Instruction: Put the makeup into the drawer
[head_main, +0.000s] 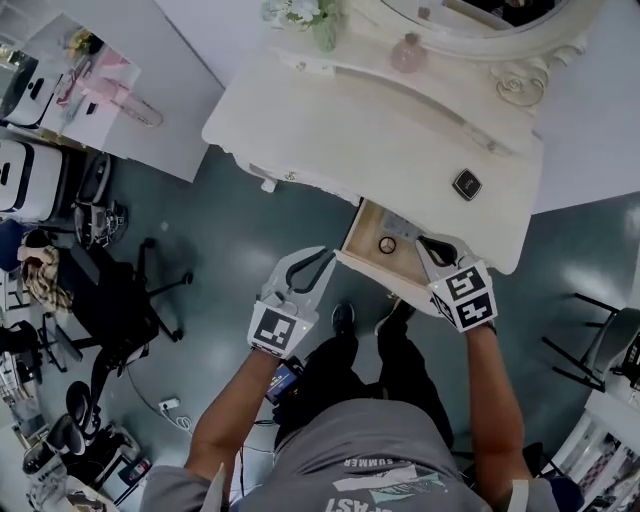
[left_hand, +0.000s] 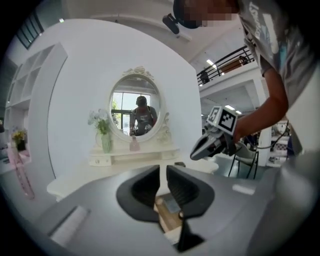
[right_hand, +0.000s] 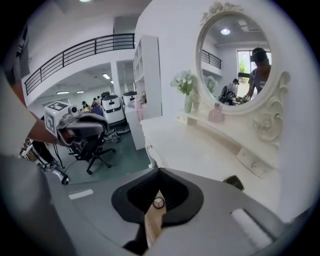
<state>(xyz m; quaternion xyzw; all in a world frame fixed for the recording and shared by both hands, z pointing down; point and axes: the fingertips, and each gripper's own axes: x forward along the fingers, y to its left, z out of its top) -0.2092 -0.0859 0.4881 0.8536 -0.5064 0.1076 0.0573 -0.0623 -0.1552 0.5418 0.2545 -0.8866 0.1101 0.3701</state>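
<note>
The white vanity table (head_main: 370, 130) has its wooden drawer (head_main: 362, 232) pulled out toward me. A small round makeup item (head_main: 387, 244) lies inside it and shows again below the right jaws (right_hand: 158, 202). A black square compact (head_main: 467, 184) lies on the tabletop near the right end. My left gripper (head_main: 325, 256) hangs in the air left of the drawer, its jaws a narrow slit apart (left_hand: 163, 171) with nothing between them. My right gripper (head_main: 426, 244) is above the drawer's right end, shut and empty (right_hand: 159, 172).
A pink bottle (head_main: 408, 52) and a vase of flowers (head_main: 322, 30) stand on the shelf under the oval mirror (left_hand: 136, 105). A black office chair (head_main: 115, 290) and cluttered gear stand on the floor at the left. My legs are below the drawer.
</note>
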